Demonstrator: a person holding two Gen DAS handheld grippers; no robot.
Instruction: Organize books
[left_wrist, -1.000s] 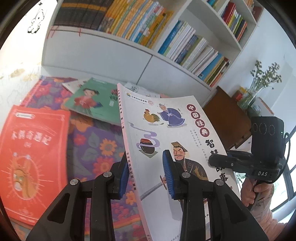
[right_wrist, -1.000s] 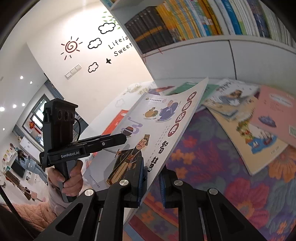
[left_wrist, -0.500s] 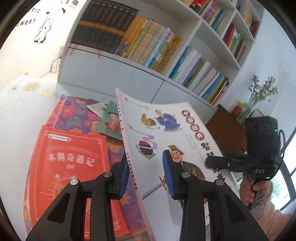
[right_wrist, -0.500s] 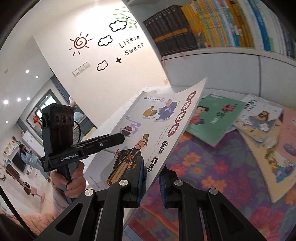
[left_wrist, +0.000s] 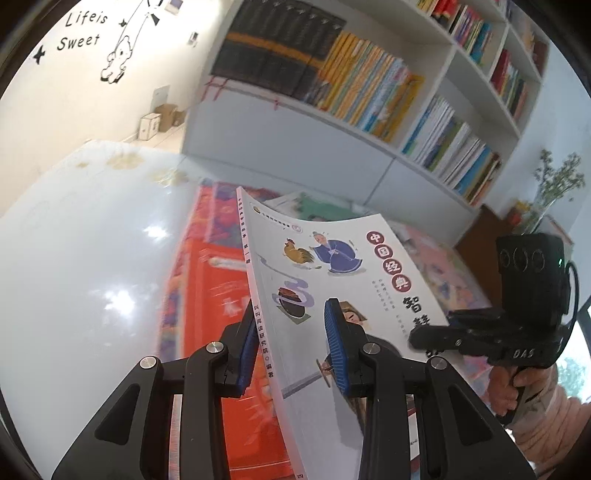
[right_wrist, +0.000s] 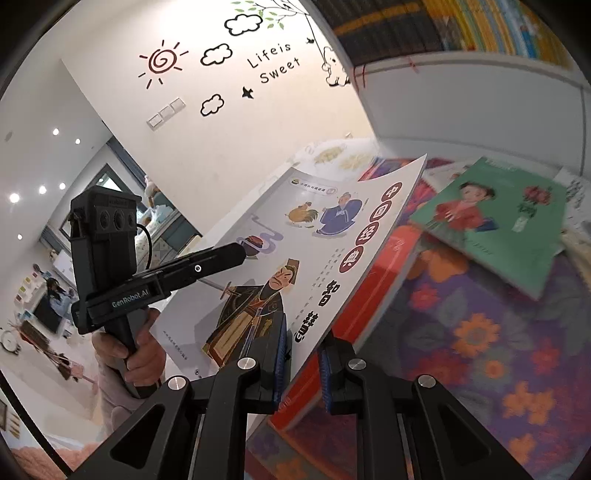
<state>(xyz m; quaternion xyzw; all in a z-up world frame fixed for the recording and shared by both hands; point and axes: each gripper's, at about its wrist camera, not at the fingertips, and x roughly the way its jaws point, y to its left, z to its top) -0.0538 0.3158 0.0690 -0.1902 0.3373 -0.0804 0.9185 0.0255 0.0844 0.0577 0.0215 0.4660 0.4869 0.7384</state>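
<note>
A thin white picture book (left_wrist: 332, 266) with cartoon figures and red round title marks hangs tilted above the table, held from both sides. My left gripper (left_wrist: 291, 345) is shut on its spine edge. In the right wrist view my right gripper (right_wrist: 303, 360) is shut on the opposite long edge of the book (right_wrist: 314, 240). Below it lies a red book (left_wrist: 218, 332) on a floral cloth (right_wrist: 480, 350). A green book (right_wrist: 491, 221) with a child on the cover lies further back on the cloth.
A white bookshelf (left_wrist: 369, 92) packed with upright books stands behind the table. The glossy white tabletop (left_wrist: 92, 240) stretches to the left of the cloth. A vase of green stems (left_wrist: 554, 192) sits at the far right. More flat books lie at the cloth's right edge.
Both grippers have carried the white book leftward over the table. The green book has slid right in view, and the red book and the white tabletop have come under the held book.
</note>
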